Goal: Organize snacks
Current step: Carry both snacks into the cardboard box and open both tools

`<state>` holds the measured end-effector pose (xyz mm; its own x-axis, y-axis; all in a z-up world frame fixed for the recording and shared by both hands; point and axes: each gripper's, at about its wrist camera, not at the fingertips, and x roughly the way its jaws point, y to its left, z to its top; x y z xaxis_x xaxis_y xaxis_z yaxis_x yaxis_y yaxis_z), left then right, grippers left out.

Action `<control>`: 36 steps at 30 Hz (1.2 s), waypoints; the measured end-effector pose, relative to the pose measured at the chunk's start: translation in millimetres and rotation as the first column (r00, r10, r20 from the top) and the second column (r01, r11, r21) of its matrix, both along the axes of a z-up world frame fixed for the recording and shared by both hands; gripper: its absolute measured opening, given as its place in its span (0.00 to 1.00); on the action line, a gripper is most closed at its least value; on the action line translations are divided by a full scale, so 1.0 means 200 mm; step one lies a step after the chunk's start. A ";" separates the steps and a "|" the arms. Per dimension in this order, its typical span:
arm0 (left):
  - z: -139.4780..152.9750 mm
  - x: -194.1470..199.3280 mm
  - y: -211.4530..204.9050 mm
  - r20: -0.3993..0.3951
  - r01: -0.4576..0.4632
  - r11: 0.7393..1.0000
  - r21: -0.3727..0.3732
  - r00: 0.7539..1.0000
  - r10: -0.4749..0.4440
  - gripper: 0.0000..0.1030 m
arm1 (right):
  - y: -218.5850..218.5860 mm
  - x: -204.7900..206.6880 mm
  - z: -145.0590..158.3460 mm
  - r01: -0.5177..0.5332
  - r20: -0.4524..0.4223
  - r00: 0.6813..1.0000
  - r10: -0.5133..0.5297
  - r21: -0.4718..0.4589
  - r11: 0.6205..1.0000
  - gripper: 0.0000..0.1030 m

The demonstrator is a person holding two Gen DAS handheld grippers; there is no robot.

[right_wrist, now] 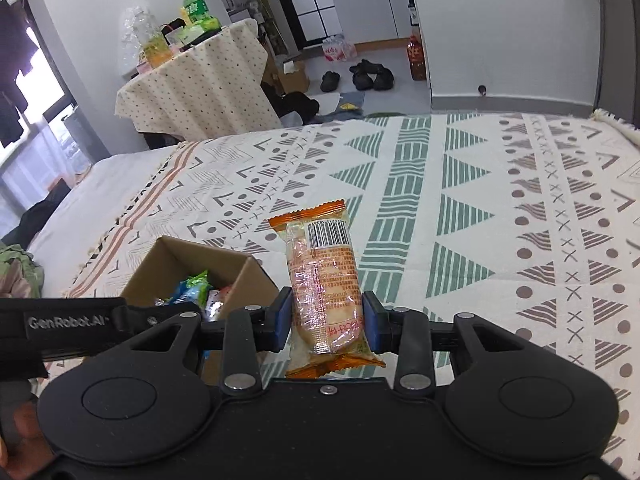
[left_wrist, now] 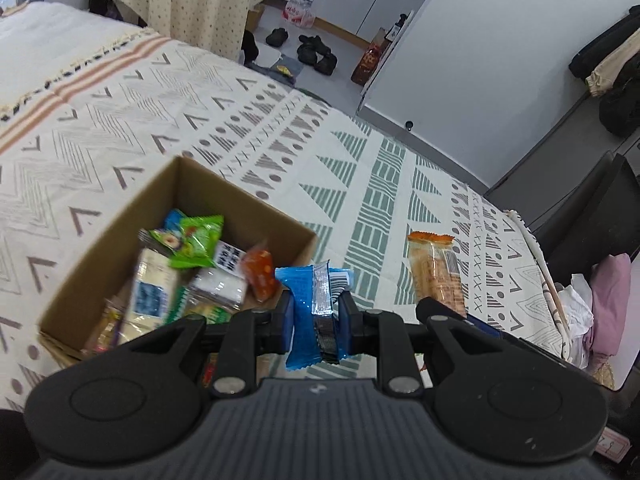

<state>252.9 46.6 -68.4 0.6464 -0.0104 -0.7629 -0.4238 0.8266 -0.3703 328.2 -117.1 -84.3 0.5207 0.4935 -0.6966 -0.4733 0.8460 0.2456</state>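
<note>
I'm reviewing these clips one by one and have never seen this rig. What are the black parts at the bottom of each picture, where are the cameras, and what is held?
There is no robot arm here: a person holds a two-finger gripper in each hand, and each gripper carries a wide-angle camera looking forward along its fingers. The black parts at the bottom are the gripper bodies.

In the left wrist view, the left gripper is closed on a blue snack packet. In the right wrist view, the right gripper is closed on an orange-ended snack packet.

Both are above a bed with a patterned cover. On it stands an open cardboard box already holding several snack packets; it lies to the left of both grippers.
</note>
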 end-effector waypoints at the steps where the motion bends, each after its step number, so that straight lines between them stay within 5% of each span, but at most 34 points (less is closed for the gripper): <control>1: 0.02 -0.02 0.01 0.005 0.005 1.000 0.006 1.000 -0.005 0.21 | 0.01 -0.01 0.01 0.004 0.010 1.000 -0.004 -0.006 1.000 0.35; 19: 0.11 -0.16 0.36 0.030 -0.008 0.999 0.044 1.000 0.006 0.21 | 0.25 -0.17 0.10 -0.001 0.061 0.998 0.001 0.007 1.000 0.35; 36: -0.09 -0.08 0.53 -0.035 -0.016 0.999 -0.043 0.999 0.014 0.25 | 0.41 -0.16 0.00 -0.026 -0.001 1.000 0.026 0.029 0.999 0.35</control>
